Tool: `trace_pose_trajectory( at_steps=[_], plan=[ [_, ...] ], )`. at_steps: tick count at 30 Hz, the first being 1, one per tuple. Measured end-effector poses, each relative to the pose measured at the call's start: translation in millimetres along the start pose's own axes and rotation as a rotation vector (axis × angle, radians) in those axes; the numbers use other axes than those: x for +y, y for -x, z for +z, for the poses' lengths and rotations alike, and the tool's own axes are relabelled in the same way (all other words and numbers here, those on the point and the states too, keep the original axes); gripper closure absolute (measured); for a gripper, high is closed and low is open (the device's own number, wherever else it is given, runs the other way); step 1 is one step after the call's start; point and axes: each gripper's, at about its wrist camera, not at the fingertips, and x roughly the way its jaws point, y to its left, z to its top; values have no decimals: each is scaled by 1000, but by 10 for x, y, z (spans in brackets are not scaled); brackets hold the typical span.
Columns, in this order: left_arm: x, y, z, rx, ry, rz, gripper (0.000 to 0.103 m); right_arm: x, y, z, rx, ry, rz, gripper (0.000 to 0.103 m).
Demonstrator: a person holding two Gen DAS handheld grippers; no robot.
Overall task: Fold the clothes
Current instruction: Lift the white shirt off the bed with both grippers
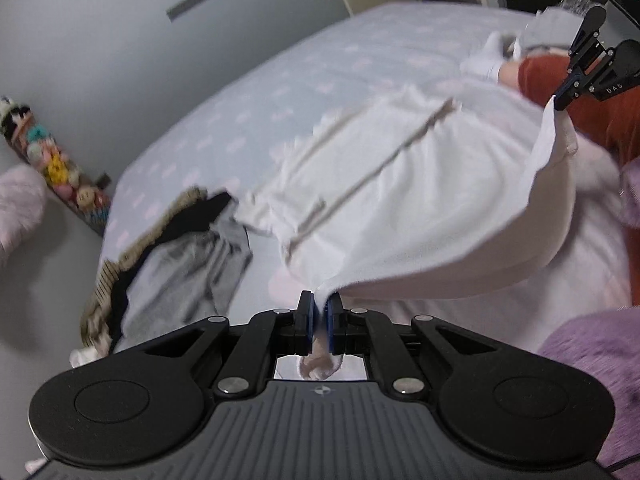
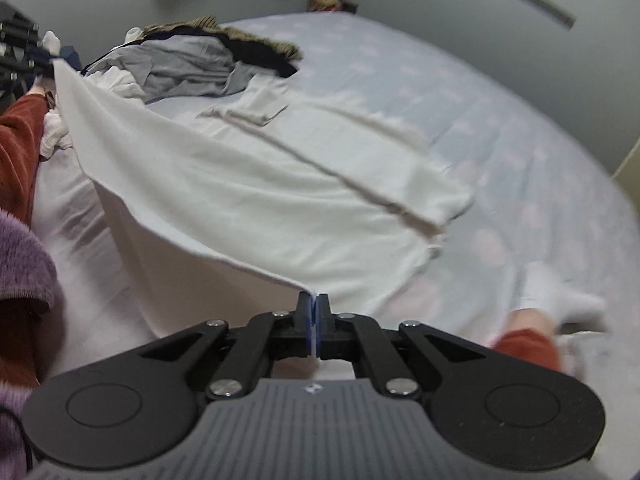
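On bed (image 1: 248, 92): white garment (image 1: 400, 184), hem lifted; left tongs (image 1: 319, 312) and right tongs (image 2: 313, 312) each clamped on a corner, angled downward; clothes pile (image 1: 172, 248) at nine o'clock.

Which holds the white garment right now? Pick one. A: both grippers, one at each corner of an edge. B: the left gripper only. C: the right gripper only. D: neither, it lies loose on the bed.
A: the left gripper and the right gripper each pinch a corner of the white garment, whose near edge hangs lifted between them over the bed.
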Motion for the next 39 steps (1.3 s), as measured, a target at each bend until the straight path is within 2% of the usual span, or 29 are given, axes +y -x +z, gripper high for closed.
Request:
trace_pose_trajectory(
  at_steps=[4, 8, 10, 12, 14, 18, 20, 23, 25, 26, 27, 28, 29, 31, 36, 39],
  plan=[
    [68, -270, -169, 68, 34, -15, 99, 85, -455, 88, 22, -9, 90, 101],
    [144, -484, -289, 109, 71, -26, 98, 179, -880, 140, 62, -22, 140, 98],
    [179, -552, -328, 118, 93, -35, 98, 194, -965, 163, 76, -27, 134, 96],
    [193, -592, -358, 121, 102, -45, 98, 201, -991, 187, 87, -35, 133, 88],
    [207, -625, -385, 123, 111, -53, 98, 216, -921, 191, 95, -35, 128, 71],
    [246, -670, -432, 120, 137, -69, 98, 326, -787, 128, 137, -71, 179, 66],
    [265, -688, -448, 116, 150, -75, 98, 440, -829, 75, 170, -85, 205, 61],
    [275, -698, -461, 110, 162, -79, 98, 644, -1031, 20, 221, -62, 192, 56],
    [280, -694, -471, 107, 167, -80, 98, 687, -1160, 7, 244, -53, 153, 56],
    [281, -691, -480, 106, 170, -81, 98, 707, -1225, 0, 255, -48, 134, 60],
    [285, -692, -488, 105, 173, -82, 98, 699, -1275, -13, 275, -44, 117, 65],
    [289, -692, -496, 105, 176, -82, 98, 674, -1281, -25, 284, -48, 113, 81],
    [291, -690, -505, 104, 178, -82, 98, 642, -1255, -35, 282, -55, 112, 89],
    [299, -690, -516, 101, 185, -83, 98, 568, -1137, -51, 273, -69, 108, 96],
    [290, -676, -481, 100, 172, -78, 98, 343, -619, -122, 202, -105, 43, 97],
    [297, -622, -438, 101, 157, -75, 98, 137, -255, -191, 150, -140, -32, 97]
  ],
)
